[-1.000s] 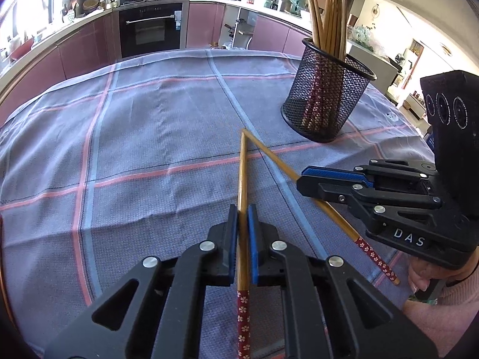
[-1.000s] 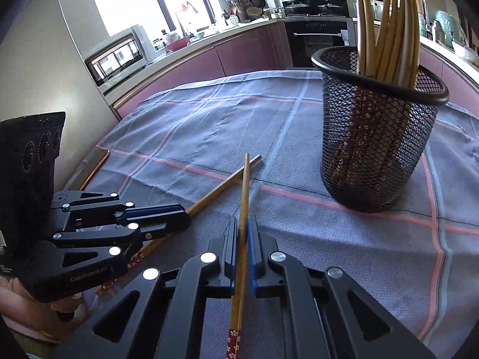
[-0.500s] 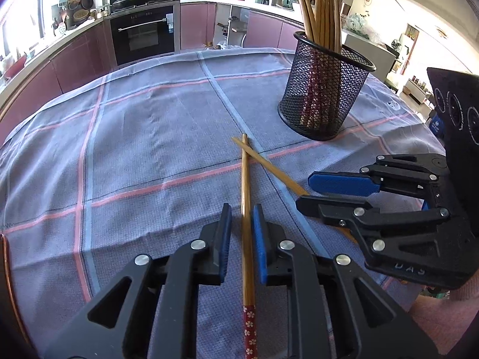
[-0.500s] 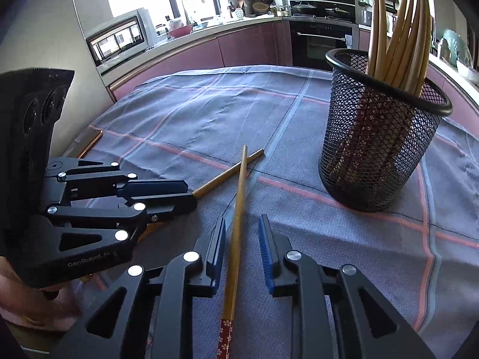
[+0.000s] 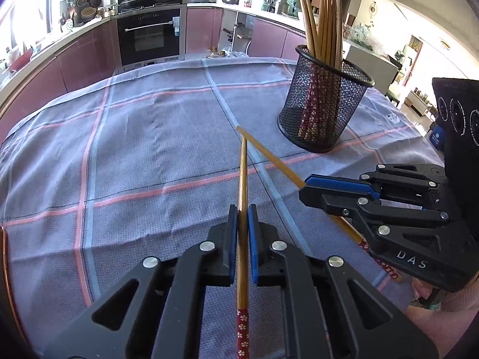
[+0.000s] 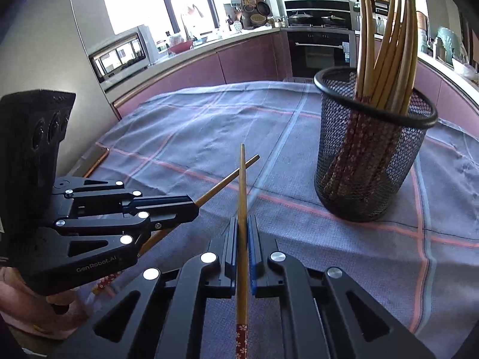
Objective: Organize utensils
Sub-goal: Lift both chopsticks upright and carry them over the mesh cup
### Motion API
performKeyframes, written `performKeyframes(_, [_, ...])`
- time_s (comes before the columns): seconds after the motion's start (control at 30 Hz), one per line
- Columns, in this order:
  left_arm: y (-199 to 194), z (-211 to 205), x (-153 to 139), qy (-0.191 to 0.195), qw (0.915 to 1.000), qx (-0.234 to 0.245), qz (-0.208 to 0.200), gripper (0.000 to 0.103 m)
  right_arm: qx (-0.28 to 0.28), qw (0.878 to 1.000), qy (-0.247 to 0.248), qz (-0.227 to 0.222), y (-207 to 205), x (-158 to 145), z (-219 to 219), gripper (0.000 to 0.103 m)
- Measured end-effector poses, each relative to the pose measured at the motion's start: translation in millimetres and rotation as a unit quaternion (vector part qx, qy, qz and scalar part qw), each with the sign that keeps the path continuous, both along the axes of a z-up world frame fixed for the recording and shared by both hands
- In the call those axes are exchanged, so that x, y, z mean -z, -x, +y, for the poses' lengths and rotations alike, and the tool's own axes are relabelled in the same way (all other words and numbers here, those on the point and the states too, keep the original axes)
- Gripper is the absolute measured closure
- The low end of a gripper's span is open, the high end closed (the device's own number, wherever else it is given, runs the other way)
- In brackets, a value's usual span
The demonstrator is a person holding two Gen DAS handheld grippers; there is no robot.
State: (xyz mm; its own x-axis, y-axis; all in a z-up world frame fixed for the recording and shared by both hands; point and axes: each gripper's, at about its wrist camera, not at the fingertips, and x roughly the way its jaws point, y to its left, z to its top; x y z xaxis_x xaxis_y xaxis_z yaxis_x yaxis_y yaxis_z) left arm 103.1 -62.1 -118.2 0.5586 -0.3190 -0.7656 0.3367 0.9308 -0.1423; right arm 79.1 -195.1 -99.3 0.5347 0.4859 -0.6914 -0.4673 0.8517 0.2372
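Note:
Each gripper is shut on one wooden chopstick with a red flowered end. My left gripper [image 5: 243,209] holds a chopstick [image 5: 243,176] pointing forward over the cloth. My right gripper [image 6: 243,220] holds the other chopstick [image 6: 242,179], lifted and tilted up. In the left wrist view the right gripper [image 5: 308,187] is at the right, its chopstick [image 5: 269,157] crossing near the tip of mine. In the right wrist view the left gripper [image 6: 191,206] is at the left. A black mesh holder [image 5: 324,110] with several chopsticks stands ahead; it also shows in the right wrist view [image 6: 368,161].
A blue-grey checked cloth [image 5: 143,155] covers the table. Kitchen counters, an oven [image 5: 149,36] and a microwave [image 6: 122,56] lie beyond the table's far edge. The holder stands near the table's right side.
Both grippers were shut one second ago, opened half a second ago, and are shut on their chopsticks again. The right gripper has risen, so its chopstick points higher.

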Motion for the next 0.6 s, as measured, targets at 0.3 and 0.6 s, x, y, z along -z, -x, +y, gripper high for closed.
performKeyframes(0.3, [7.3,8.1,-17.5,0.031,0.9994,-0.001,-0.015,0.095,-0.001,0.999,-0.024,-0.026,6.4,-17.3,-5.9,0.098])
performKeyframes(0.6, [15.2,13.0,-33.8,0.052,0.9983,0.000,-0.028,0.095,0.002,0.999,-0.041,-0.035,11.0,-28.9,-14.3,0.097])
